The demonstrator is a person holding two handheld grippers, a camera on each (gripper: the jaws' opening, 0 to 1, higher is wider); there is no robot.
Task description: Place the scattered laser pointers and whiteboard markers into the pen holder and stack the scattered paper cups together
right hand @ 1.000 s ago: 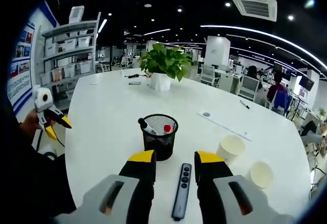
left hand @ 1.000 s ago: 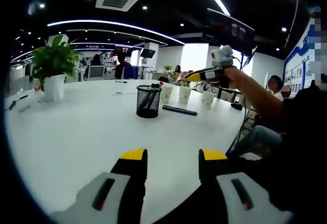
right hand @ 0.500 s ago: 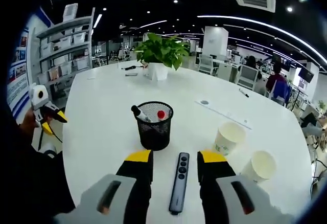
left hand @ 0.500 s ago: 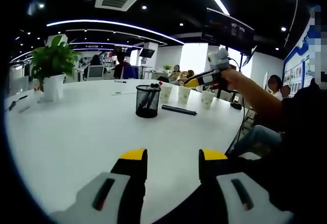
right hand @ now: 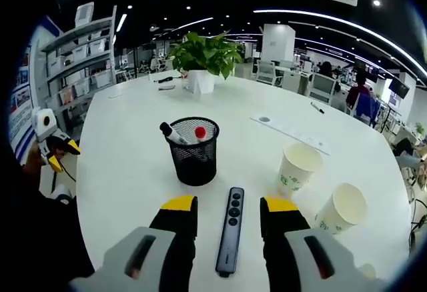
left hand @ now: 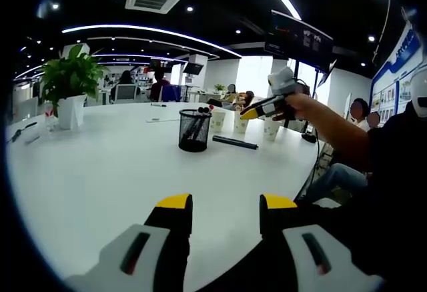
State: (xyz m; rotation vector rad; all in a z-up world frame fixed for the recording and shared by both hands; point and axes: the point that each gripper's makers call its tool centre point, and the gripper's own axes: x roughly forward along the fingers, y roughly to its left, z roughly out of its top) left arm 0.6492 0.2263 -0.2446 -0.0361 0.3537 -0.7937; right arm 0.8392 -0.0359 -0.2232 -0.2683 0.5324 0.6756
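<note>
- The white surface (right hand: 133,145) carries everything you are working with; in the left gripper view it (left hand: 100,172) spreads wide and bare ahead of your left gripper.
- A potted plant (right hand: 203,55) stands upright at the far side of the surface, well apart from the task's things; in the left gripper view it (left hand: 70,82) is off to the left.
- The black mesh pen holder (right hand: 192,151) stands upright just beyond your right gripper. It holds two markers leaning to the left, one with a red cap (right hand: 199,133) and one with a dark tip (right hand: 168,133).
- Two paper cups stand upright, mouths up and nothing visible inside: one (right hand: 297,167) beside the holder on its right, the other (right hand: 341,210) nearer and further right. In the left gripper view three cups (left hand: 241,122) stand in a row behind the holder (left hand: 194,131).
- The black laser pointer (right hand: 230,231) lies flat, its long axis running away from you, buttons up, its far end aimed toward the pen holder. It sits between your right gripper's fingers without touching them.
- Your right gripper (right hand: 229,207) has its fingers spread, one each side of the pointer.
- Your left gripper (left hand: 225,204) hovers low over the near edge, fingers spread and holding nothing.
</note>
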